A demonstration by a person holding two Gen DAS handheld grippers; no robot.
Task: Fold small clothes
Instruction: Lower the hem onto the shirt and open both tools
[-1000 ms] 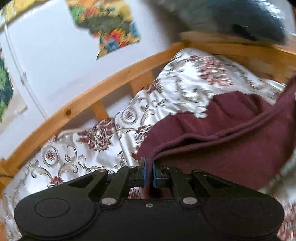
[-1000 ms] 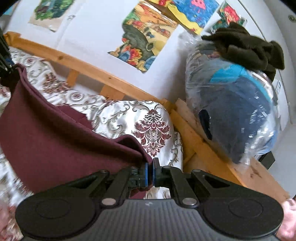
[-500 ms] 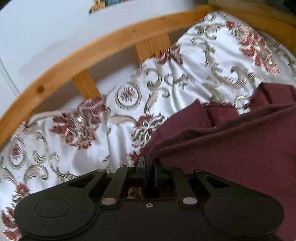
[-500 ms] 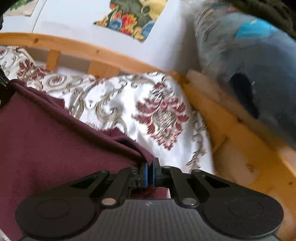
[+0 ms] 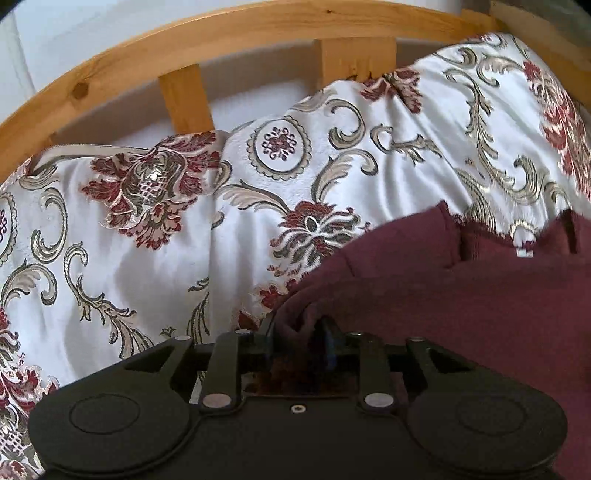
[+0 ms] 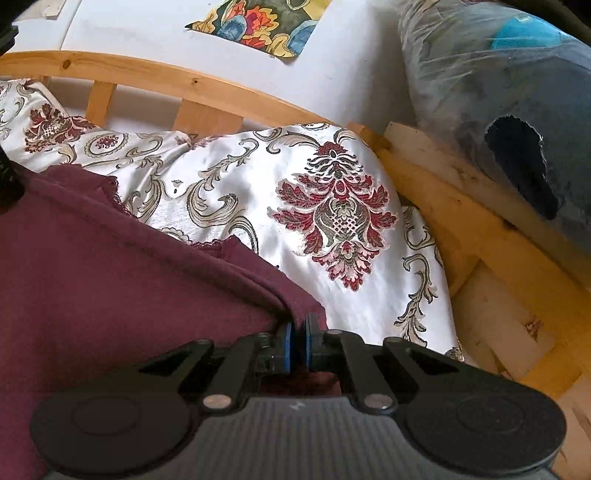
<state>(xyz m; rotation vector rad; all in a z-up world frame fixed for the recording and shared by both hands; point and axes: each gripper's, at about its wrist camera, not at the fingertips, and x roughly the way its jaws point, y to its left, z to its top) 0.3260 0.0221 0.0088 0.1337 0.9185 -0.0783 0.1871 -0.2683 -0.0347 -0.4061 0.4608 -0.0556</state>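
Risk: we drop the maroon garment (image 5: 461, 306) unevenly on the bedspread (image 5: 155, 258) | left gripper (image 5: 299, 341) fingers opening, cloth between | right gripper (image 6: 298, 341) fingers narrow, also parting, corner pinched | fold skews

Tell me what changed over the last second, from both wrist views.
The maroon garment, held up above the patterned bedspread a second ago, has been lowered onto it. The left claw, then clamped on a garment corner, is opening, cloth still between its fingers. The right claw stays pinched on its corner, just starting to ease. The wooden bed frame is unchanged.

Wooden bed frame (image 5: 229, 26), white wall (image 6: 147, 33), floral bedspread (image 5: 147, 229).
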